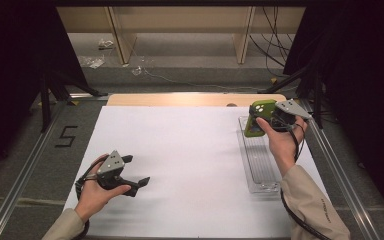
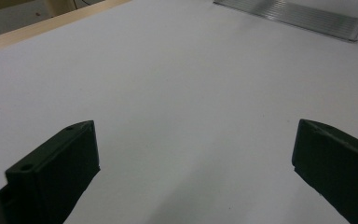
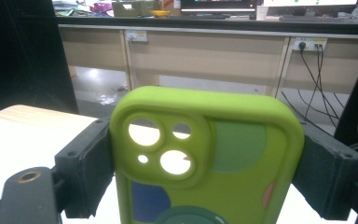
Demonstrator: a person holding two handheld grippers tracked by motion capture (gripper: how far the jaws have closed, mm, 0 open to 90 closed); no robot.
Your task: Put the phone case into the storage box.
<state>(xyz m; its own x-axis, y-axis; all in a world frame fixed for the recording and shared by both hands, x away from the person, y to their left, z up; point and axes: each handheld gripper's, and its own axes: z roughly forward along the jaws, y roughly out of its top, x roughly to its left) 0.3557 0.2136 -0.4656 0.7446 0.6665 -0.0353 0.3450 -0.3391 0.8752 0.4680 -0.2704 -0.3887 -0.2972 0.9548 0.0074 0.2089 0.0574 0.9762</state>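
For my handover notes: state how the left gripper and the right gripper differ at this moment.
The left gripper has wide-open jaws with nothing between them; the right gripper is clamped across a green phone case. The left gripper hovers low above the white table near the person; the right gripper is raised above the clear tray. Both have black jaws.

A clear plastic tray (image 1: 260, 167) lies on the white table (image 1: 180, 160) (right side), cables (image 1: 272, 35) trailing behind.

The green phone case (image 3: 205, 163) is cut off at the right gripper view's bottom edge, its lower part hidden.
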